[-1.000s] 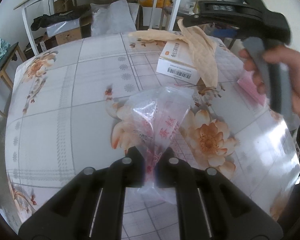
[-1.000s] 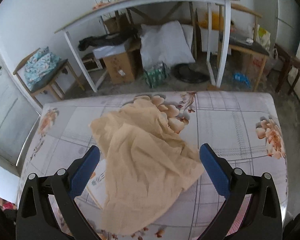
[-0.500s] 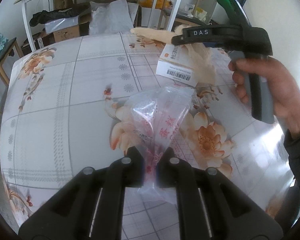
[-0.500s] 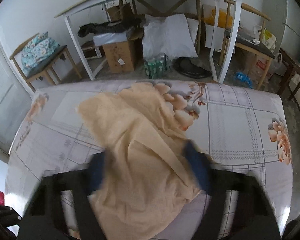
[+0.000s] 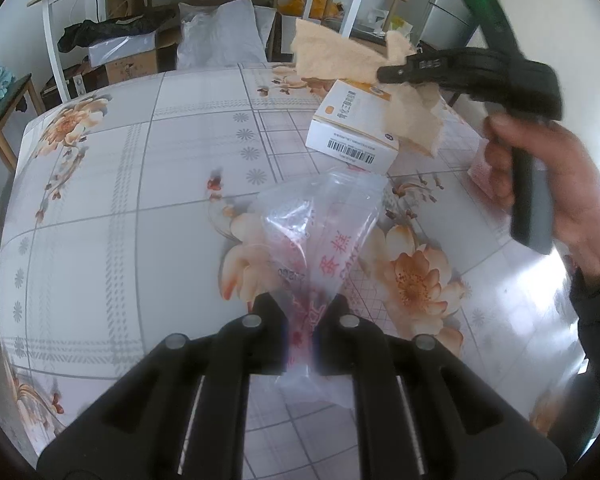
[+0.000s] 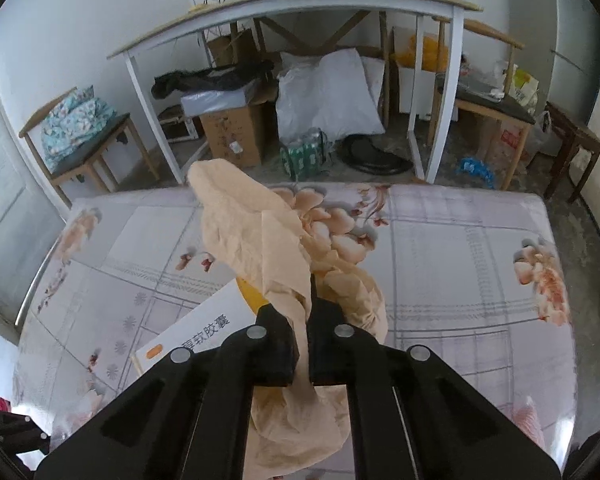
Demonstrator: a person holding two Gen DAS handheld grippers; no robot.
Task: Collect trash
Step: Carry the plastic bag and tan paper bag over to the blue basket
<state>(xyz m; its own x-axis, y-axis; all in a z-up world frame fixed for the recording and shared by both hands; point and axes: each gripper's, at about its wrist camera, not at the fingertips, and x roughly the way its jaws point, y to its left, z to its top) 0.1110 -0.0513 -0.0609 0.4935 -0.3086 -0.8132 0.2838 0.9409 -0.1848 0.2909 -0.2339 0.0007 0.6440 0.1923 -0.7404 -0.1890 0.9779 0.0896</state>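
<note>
So right gripper (image 6: 304,332) is clamped on the beige paper towel (image 6: 260,248), left gripper (image 5: 302,332) pinching the clear plastic bag (image 5: 320,220). Neither is binned yet; white medicine box (image 5: 352,136) sits untouched near the table's (image 5: 100,200) far edge.

Right gripper (image 6: 304,332) now clamped on lifted beige tissue (image 6: 252,232).

The flowered table covering (image 6: 440,264) fills the foreground, and every other thing is placed from it. Beyond its far edge stands a white-legged table (image 6: 292,4) with small clutter on top. Under that table sit a cardboard box (image 6: 232,136) and, to its right, a white sack (image 6: 328,96). Left of the far edge, a wooden stool (image 6: 80,148) carries a folded floral cloth (image 6: 76,120). Right of the far edge stands a dark-topped wooden bench (image 6: 492,108).
</note>
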